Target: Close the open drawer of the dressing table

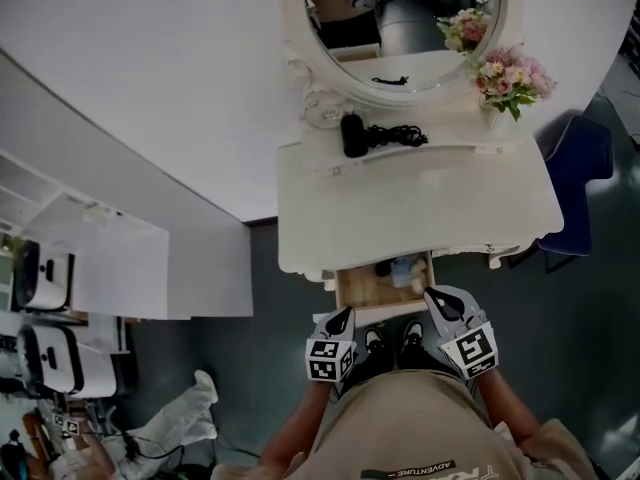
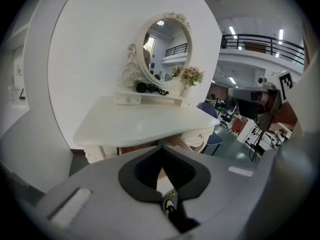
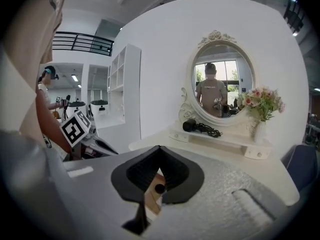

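Drawer [image 1: 362,290] is pulled out from the middle of the dressing table [image 1: 420,208], at the table's front edge, facing the person. It has a wooden interior with a few small items inside, too small to identify.

Left gripper [image 1: 346,315] sits at the drawer's front left corner and right gripper [image 1: 432,295] at its front right corner, both just in front of the table. Contact with the drawer front can't be confirmed.

In the left gripper view the left gripper's [image 2: 161,151] jaws are closed tip to tip with nothing between them. The right gripper [image 3: 159,151] shows the same in its own view: tips together, empty.

At the back of the table are a mirror [image 1: 400,18], flowers [image 1: 512,73] and a black corded appliance [image 1: 352,134].

Handling judgement:
- **Drawer:** rigid wood, likely light, and should slide straight in.
- **Grasp:** none needed. Closed jaw tips can push flat on its front edge.
- **Push:** both sides evenly so it doesn't skew or jam, and gently, since the loose contents could shift.
- **Surface:** the painted front may be a bit slick.
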The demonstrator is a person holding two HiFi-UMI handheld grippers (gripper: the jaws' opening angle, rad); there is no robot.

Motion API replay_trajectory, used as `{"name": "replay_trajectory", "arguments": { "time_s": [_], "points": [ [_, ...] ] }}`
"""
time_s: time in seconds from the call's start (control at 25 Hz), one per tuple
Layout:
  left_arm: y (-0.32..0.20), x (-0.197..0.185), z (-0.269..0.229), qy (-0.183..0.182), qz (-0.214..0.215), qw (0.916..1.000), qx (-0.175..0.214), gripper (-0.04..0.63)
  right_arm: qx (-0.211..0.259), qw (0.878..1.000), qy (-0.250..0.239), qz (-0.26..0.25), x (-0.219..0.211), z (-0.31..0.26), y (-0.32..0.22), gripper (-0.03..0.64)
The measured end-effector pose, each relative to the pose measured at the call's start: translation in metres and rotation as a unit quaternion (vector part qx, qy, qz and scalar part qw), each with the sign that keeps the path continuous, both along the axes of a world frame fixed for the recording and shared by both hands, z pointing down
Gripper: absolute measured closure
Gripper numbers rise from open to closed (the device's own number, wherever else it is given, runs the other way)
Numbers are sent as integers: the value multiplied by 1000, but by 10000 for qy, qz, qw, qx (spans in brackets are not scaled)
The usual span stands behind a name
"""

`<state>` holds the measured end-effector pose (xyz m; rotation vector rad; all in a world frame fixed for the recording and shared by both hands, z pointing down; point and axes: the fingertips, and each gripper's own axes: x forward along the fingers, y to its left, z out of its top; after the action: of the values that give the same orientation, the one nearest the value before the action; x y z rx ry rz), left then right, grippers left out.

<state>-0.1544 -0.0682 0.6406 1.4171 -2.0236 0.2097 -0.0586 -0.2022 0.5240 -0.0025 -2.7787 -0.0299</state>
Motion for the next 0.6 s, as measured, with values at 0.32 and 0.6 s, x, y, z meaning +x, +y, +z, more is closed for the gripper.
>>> {"name": "replay_trajectory", "arguments": {
  "time_s": [0.32, 0.6],
  "points": [
    [32, 25, 90, 799, 184, 9925, -901, 578, -519, 9979, 208, 312, 6, 17, -6, 614],
    [63, 43, 136, 1386, 129, 9797, -1442, 578, -560, 9981, 106, 233, -1, 4, 3, 614]
  ]
}}
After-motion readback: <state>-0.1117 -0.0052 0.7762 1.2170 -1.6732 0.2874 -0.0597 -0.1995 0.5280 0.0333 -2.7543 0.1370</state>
